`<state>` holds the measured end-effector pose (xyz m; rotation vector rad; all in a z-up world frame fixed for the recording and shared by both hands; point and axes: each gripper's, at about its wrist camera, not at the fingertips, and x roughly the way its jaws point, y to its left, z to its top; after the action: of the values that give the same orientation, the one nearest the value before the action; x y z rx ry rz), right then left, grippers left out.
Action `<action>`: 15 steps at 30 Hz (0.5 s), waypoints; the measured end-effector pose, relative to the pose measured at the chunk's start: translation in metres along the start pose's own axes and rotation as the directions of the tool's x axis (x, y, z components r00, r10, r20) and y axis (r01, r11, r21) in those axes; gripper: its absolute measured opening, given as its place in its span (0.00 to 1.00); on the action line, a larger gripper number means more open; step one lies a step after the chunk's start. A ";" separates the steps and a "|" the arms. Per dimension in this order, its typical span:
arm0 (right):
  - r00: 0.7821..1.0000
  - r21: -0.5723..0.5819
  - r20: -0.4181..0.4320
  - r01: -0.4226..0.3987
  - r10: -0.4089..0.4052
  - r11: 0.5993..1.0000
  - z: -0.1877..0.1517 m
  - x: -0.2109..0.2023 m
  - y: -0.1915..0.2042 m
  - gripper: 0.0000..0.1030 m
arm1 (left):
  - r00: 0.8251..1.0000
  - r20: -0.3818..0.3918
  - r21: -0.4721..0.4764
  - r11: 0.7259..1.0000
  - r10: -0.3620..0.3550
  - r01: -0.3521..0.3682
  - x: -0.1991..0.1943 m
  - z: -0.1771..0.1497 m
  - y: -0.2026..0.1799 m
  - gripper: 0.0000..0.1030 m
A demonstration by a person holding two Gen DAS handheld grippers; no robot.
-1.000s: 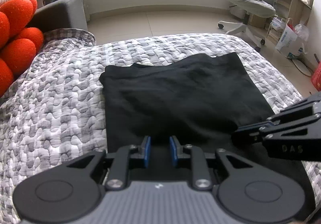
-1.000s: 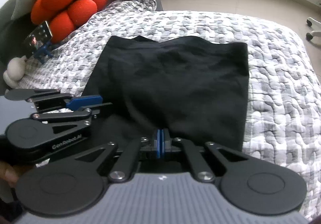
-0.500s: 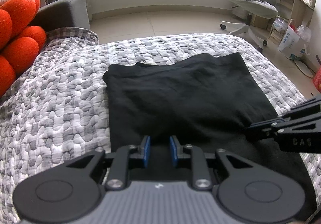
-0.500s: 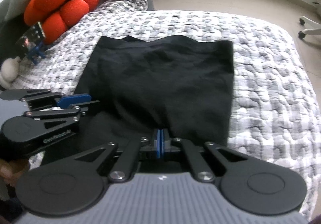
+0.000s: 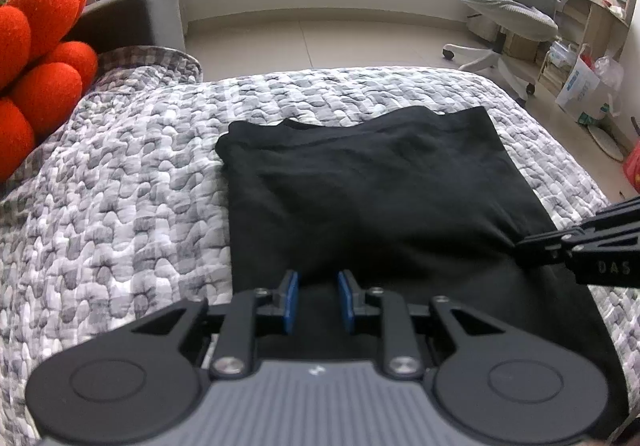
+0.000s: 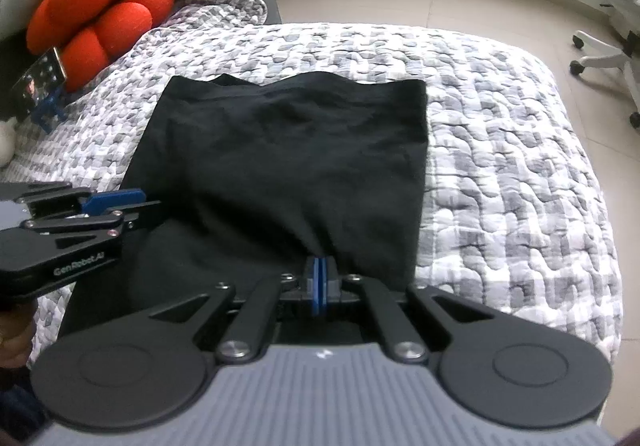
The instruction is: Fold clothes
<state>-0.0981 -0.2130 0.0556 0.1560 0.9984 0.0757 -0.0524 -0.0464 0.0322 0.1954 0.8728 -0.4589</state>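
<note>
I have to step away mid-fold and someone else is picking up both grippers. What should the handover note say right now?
Right gripper: jaws shut on the near edge of the black garment, cloth puckered toward them.
Left gripper: jaws open over the same near edge, gripping nothing.
The garment lies flat on the grey patterned quilt, already folded into a rough rectangle with its side edges tucked in.
Left: close the left gripper on the near edge, then probably carry that edge to the far edge and smooth it down.
</note>
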 end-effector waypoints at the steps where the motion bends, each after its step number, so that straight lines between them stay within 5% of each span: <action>1: 1.000 0.004 0.000 0.003 -0.003 1.000 0.000 0.000 -0.001 0.01 | 1.000 0.002 -0.012 1.000 -0.008 0.008 -0.001 -0.001 0.002 0.22; 15: 0.997 0.069 0.072 -0.001 -0.004 0.998 -0.006 -0.033 -0.007 0.15 | 0.999 0.016 -0.025 0.999 -0.035 0.036 -0.012 -0.016 0.022 0.22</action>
<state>-0.1210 -0.2239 0.0790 0.2203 0.9293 0.0342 -0.0598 -0.0173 0.0311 0.1535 0.8678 -0.4819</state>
